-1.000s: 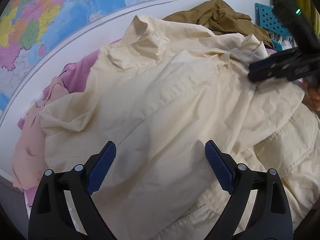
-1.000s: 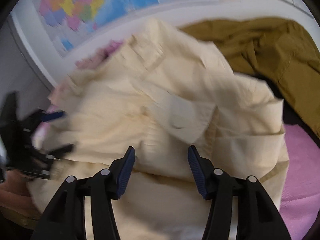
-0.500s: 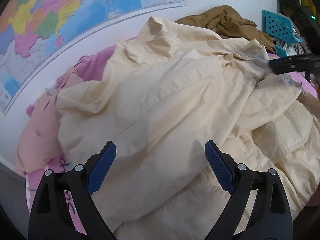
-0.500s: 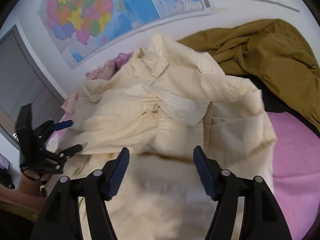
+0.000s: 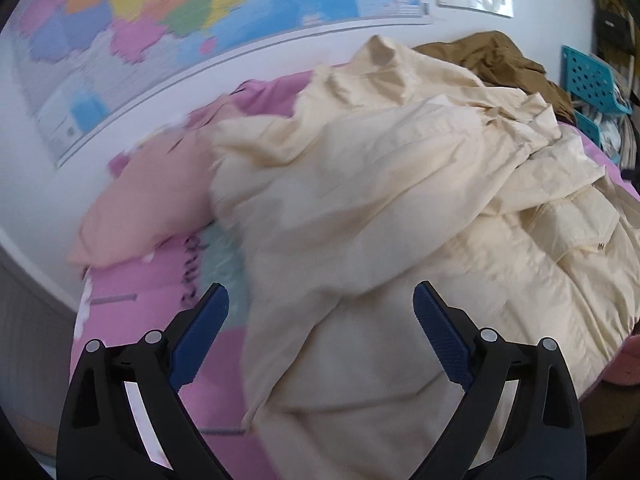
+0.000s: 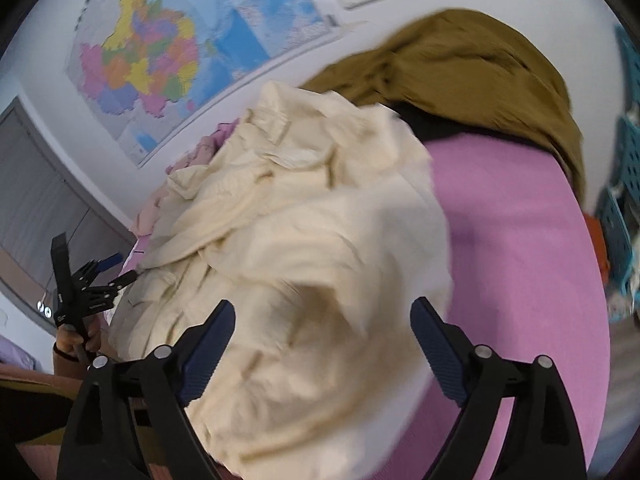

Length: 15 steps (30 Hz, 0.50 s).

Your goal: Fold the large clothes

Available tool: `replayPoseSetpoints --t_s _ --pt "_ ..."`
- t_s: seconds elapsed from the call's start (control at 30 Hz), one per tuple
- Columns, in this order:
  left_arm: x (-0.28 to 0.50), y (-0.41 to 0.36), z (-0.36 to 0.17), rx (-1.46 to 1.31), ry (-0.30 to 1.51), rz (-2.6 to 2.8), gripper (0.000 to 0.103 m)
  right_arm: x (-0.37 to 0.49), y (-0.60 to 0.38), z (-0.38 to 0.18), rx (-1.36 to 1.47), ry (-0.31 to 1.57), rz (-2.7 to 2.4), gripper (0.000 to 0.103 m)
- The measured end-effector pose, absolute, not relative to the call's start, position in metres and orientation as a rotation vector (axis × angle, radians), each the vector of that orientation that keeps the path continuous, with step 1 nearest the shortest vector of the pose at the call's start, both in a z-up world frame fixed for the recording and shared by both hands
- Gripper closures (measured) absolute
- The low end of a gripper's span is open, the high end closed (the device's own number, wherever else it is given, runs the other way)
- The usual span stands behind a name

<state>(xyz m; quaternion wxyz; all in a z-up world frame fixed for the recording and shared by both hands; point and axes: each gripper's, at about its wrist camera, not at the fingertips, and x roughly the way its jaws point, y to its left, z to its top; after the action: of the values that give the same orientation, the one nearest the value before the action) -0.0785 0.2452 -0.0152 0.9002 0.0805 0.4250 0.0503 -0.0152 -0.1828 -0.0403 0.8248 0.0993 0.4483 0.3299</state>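
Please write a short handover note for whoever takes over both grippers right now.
Left gripper: open, holding nothing, above the cream garment.
Right gripper: jaws have just been opening, now wide, nothing clamped.
The cream garment lies crumpled on the pink cover; an olive-brown garment is heaped behind, a peach one at the wall side.
Done: no neat fold shows.
Left: spread, fold.

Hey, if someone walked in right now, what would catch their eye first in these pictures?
First the big cream jacket, heaped and rumpled across the middle of the pink bedspread. Next the bright map on the wall behind it, and the olive-brown garment bunched at the far edge by the wall. Both claws hang open over the jacket.
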Motion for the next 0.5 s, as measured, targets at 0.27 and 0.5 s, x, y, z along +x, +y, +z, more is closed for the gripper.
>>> replayPoseSetpoints --t_s 0.27,0.5 --pt "-0.109 0.259 -0.021 0.098 0.892 0.158 0.008 -0.029 -0.206 -0.073 0.317 1.026 0.691 0.01" --pt "-0.138 0.275 -0.025 -0.031 0.892 0.158 0.007 -0.04 -0.201 -0.077 0.338 1.029 0.753 0.007"
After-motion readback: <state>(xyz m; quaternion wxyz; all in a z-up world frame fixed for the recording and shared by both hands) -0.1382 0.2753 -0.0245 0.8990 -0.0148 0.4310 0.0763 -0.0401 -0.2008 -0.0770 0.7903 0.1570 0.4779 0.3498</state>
